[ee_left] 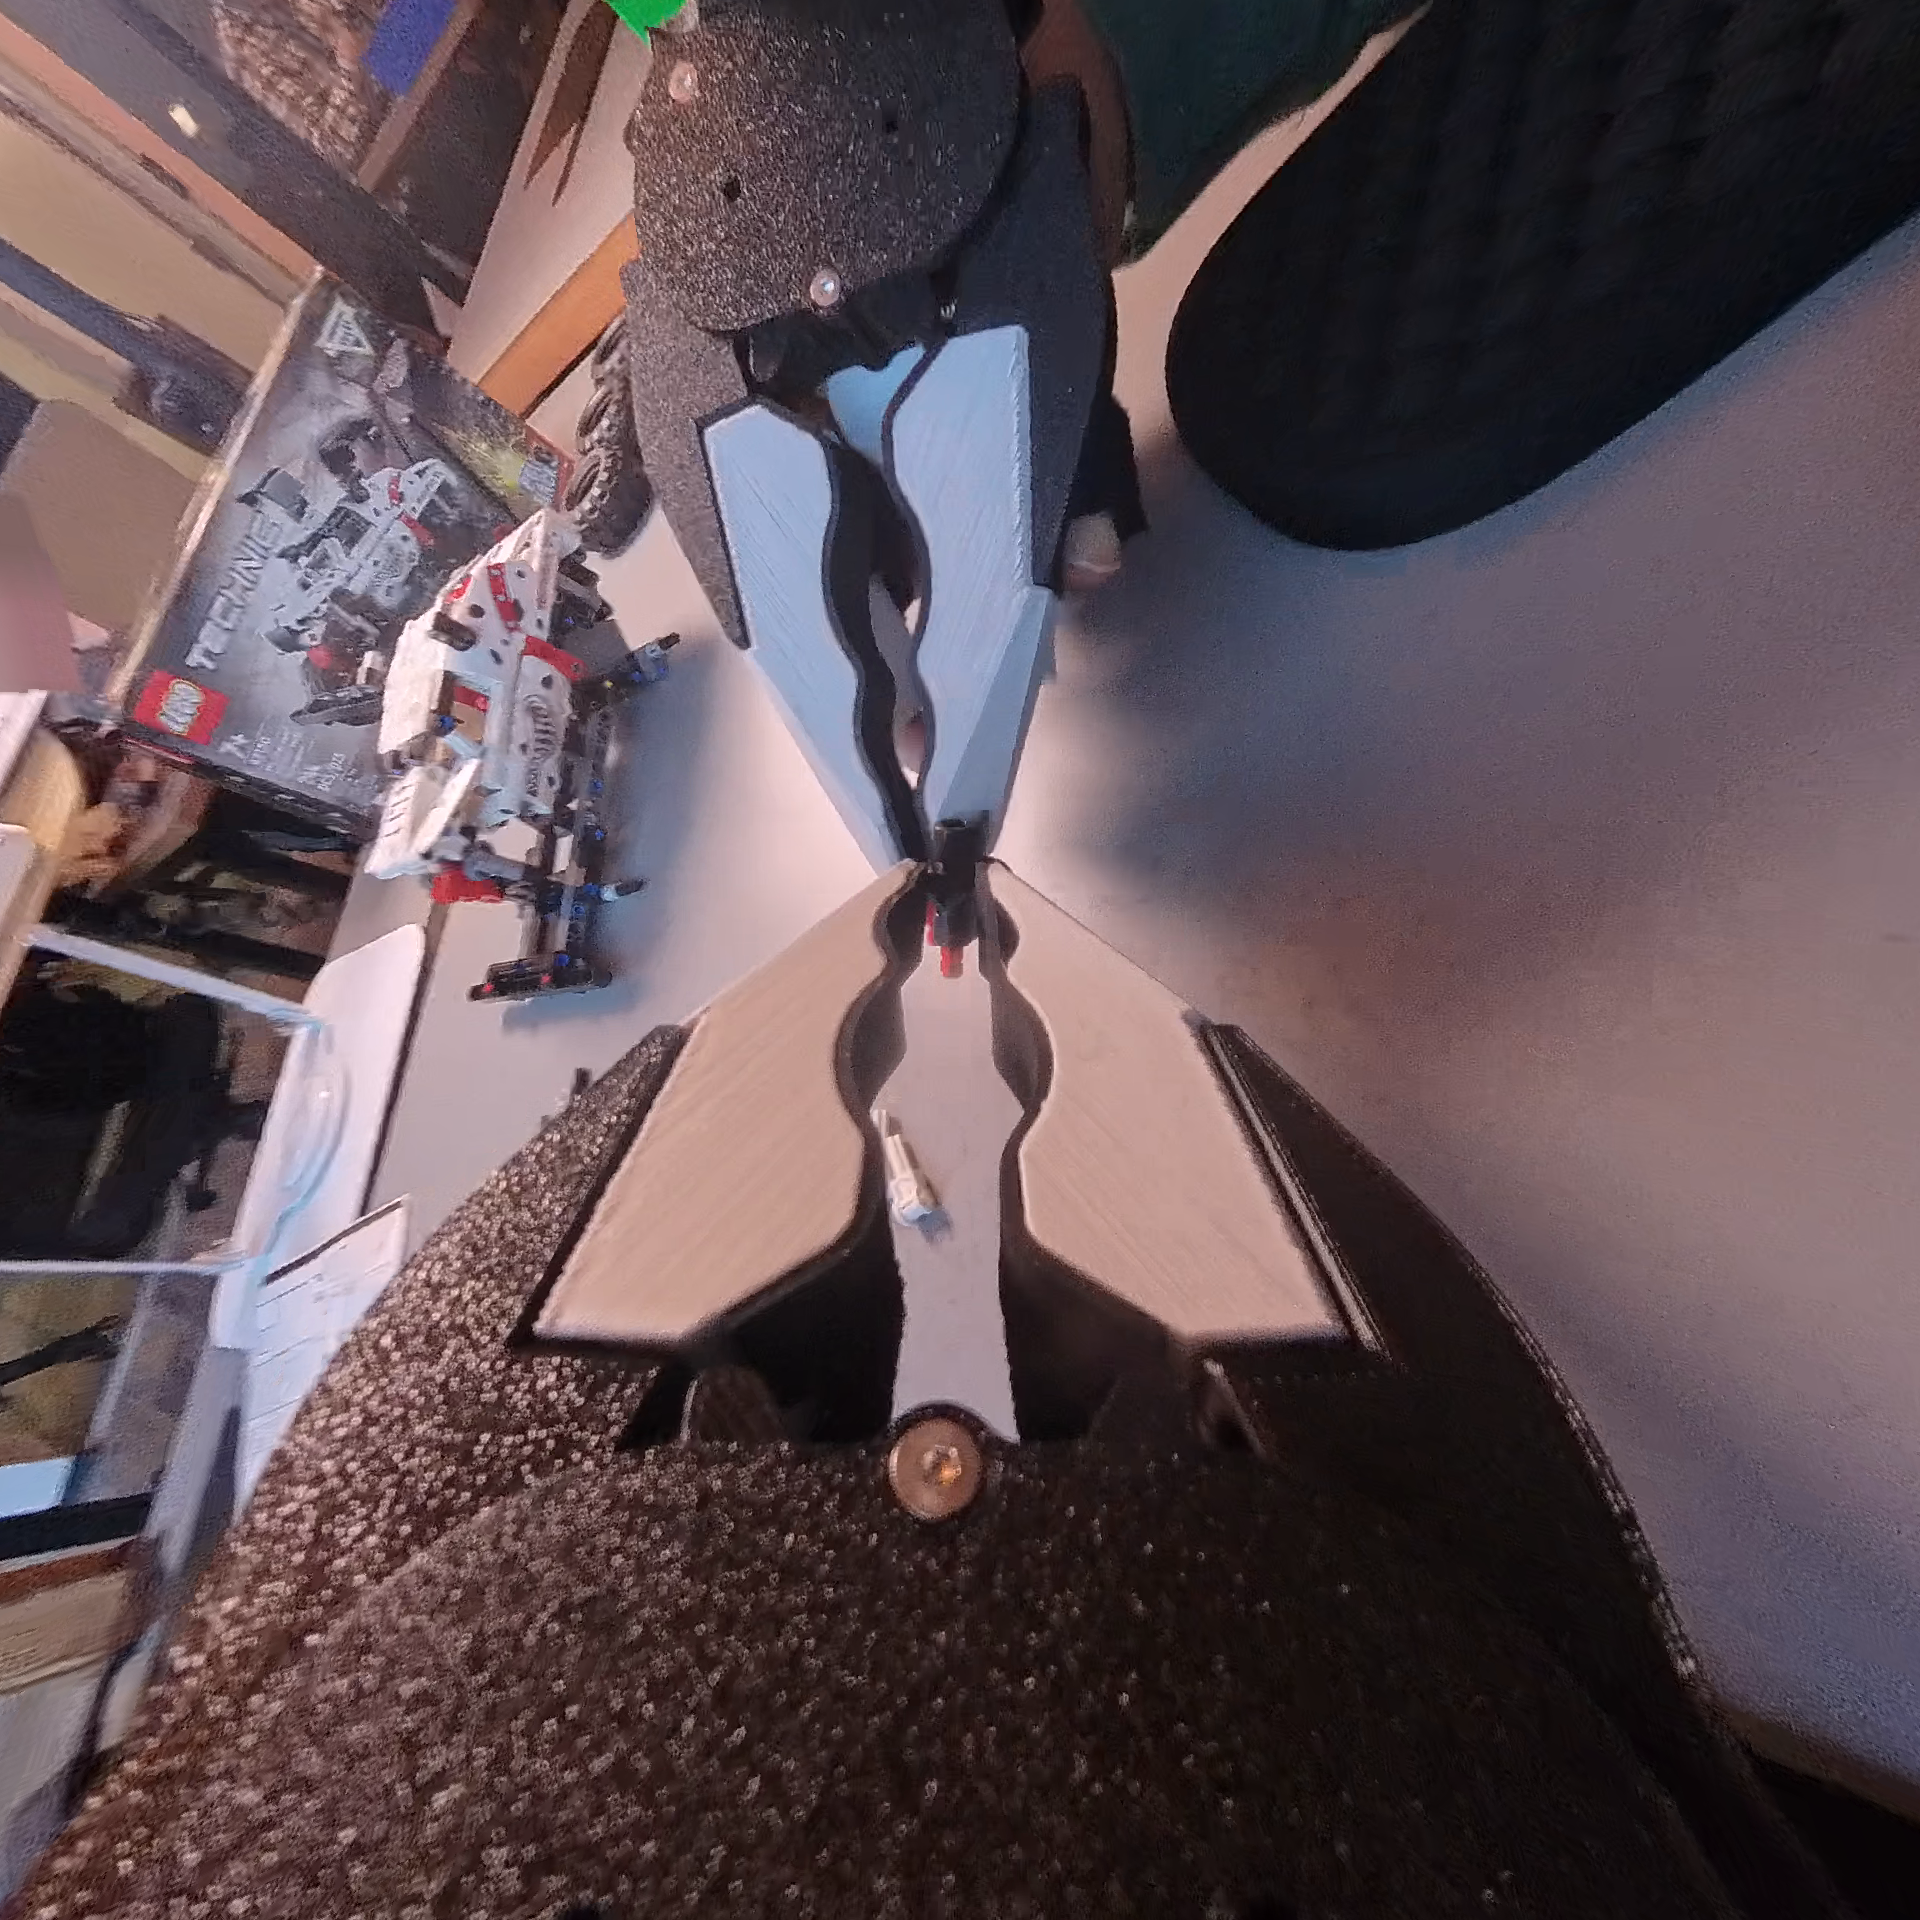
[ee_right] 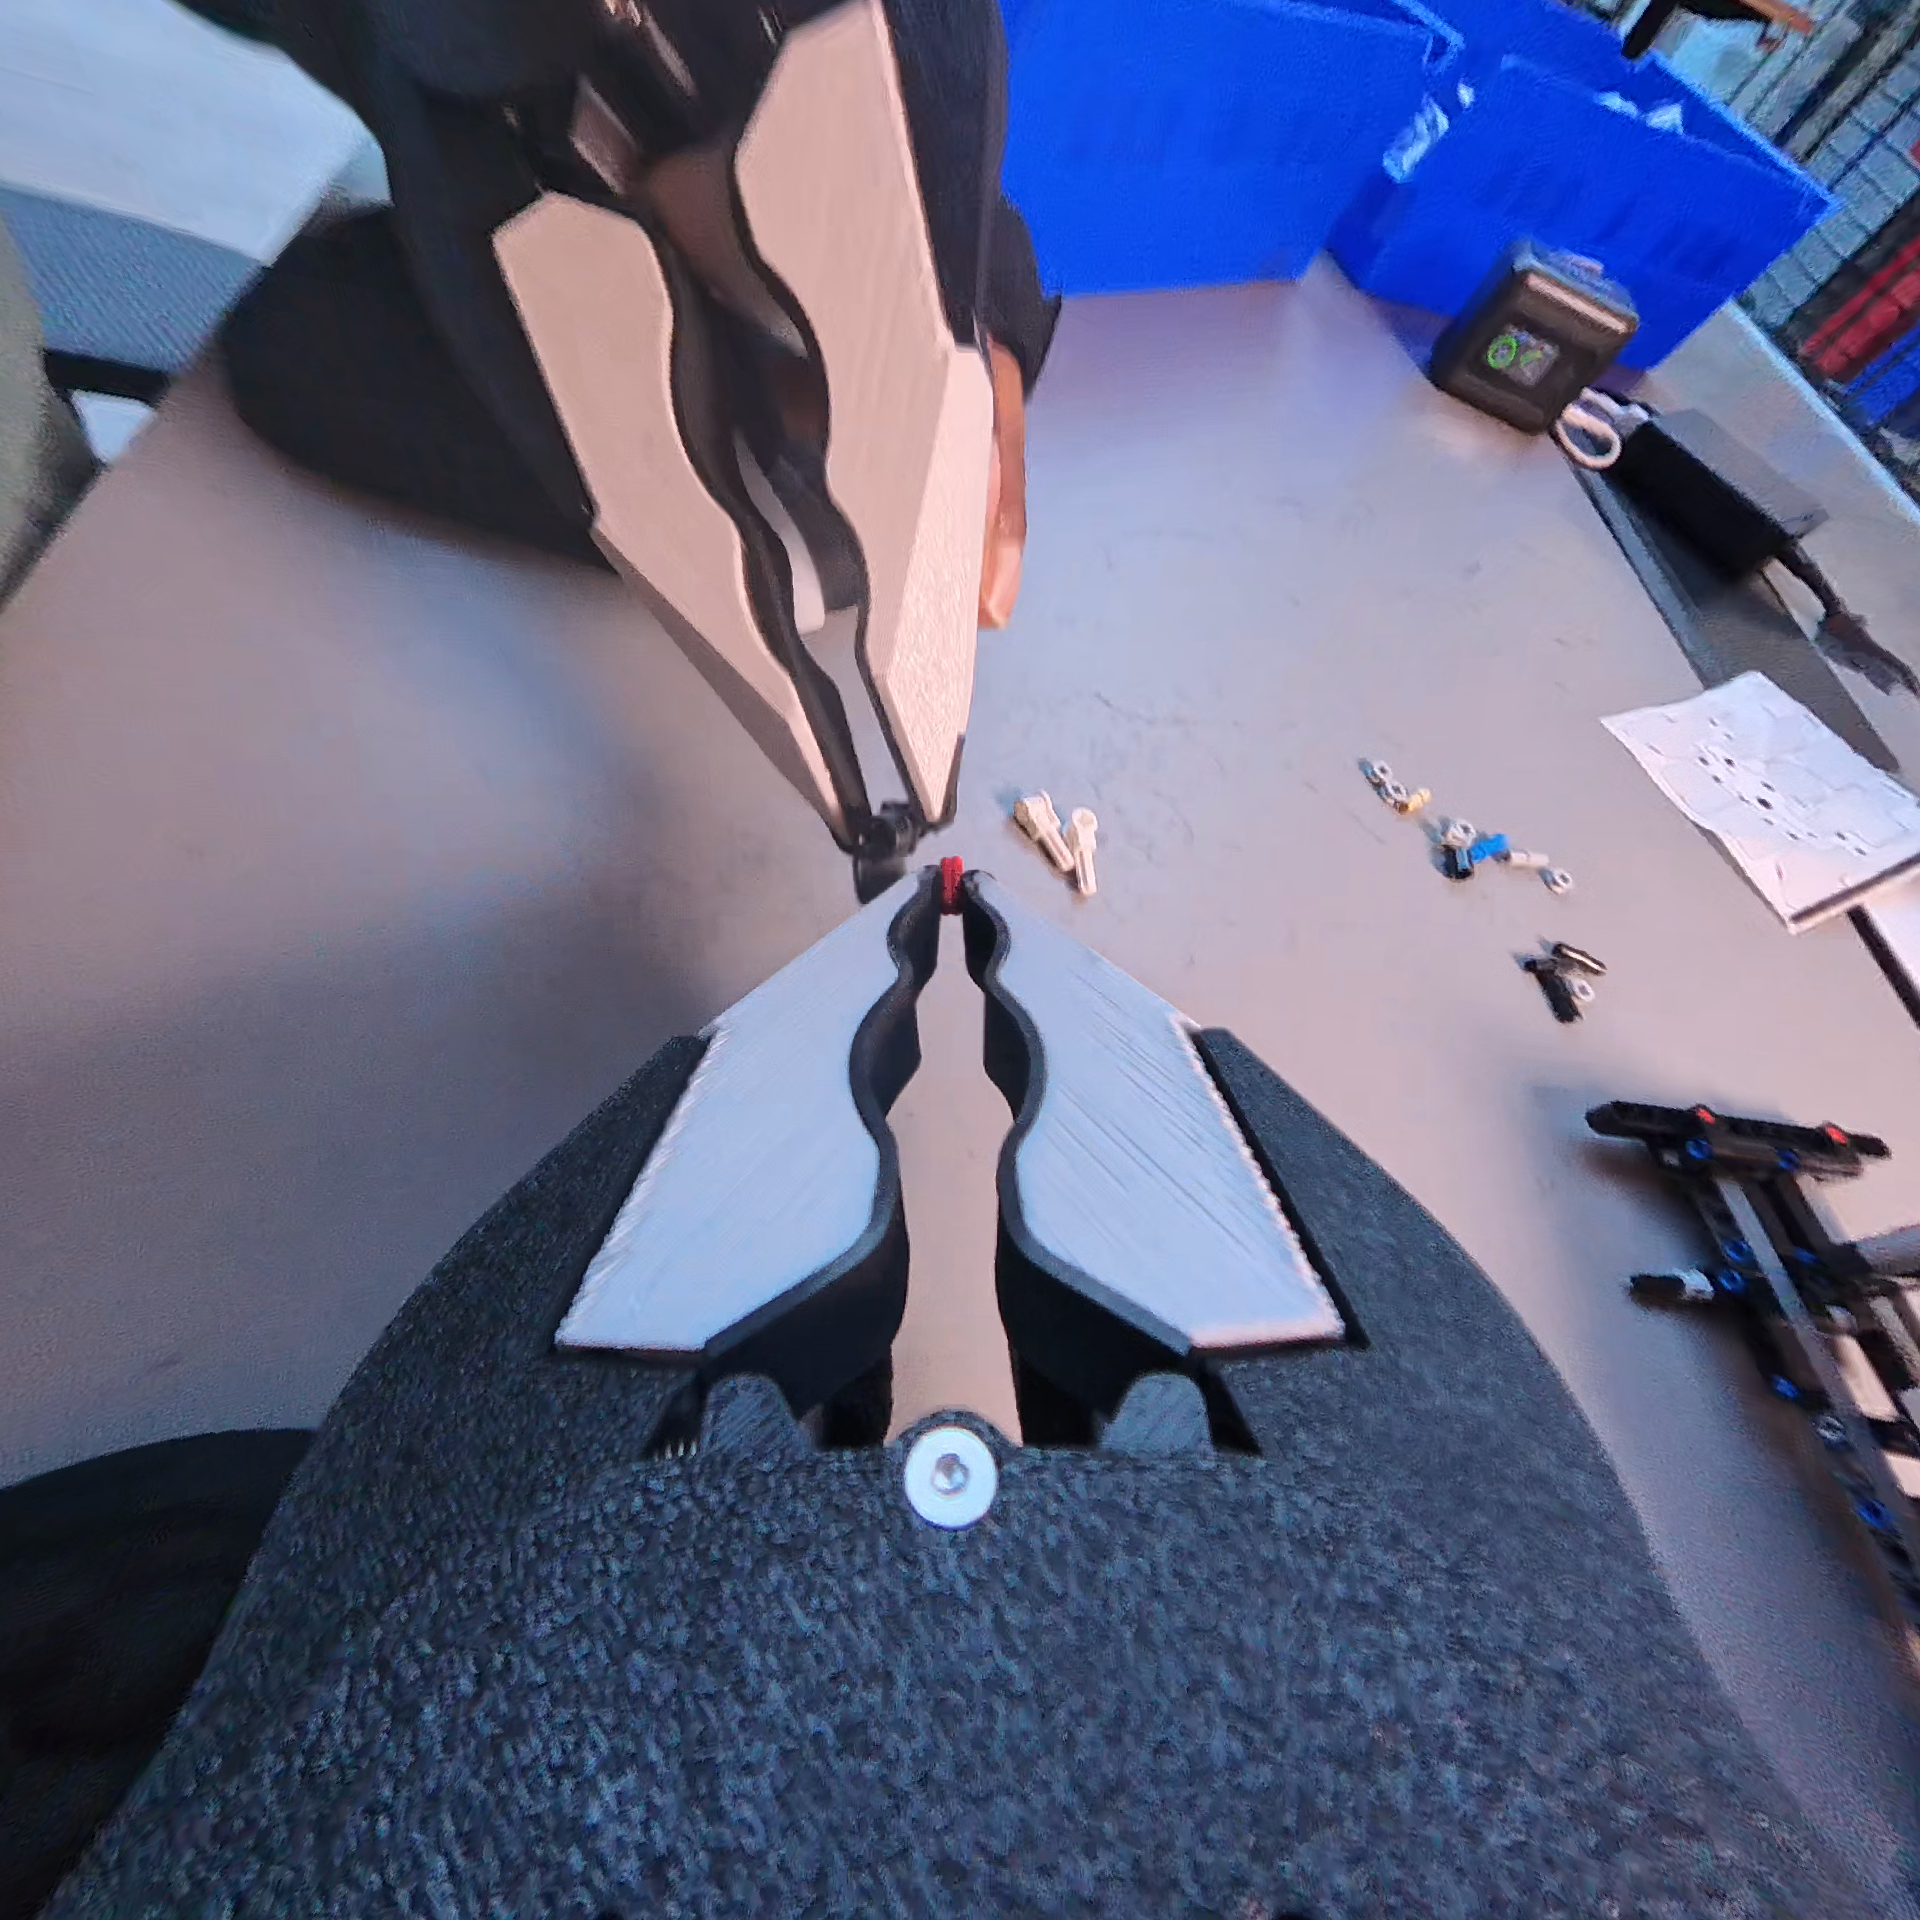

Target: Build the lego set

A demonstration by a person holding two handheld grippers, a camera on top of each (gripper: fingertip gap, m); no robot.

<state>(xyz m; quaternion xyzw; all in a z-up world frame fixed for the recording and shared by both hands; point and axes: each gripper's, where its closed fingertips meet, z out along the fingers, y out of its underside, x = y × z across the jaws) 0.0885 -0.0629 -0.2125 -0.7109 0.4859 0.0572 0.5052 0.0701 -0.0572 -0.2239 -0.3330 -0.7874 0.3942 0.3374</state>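
Left wrist view: left gripper [ee_left: 951, 883] pinches a black piece [ee_left: 956, 847]. Right gripper [ee_right: 948, 883] clamps a red pin [ee_right: 948, 878] (tips nearly touching) above the surface [ee_right: 1195, 582].

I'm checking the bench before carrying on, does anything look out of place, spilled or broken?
Nothing looks damaged or spilled. Loose pins and small connectors lie scattered on the table, as expected mid-build. The left gripper pinches a black piece, and the right gripper pinches a red pin, their tips nearly meeting.
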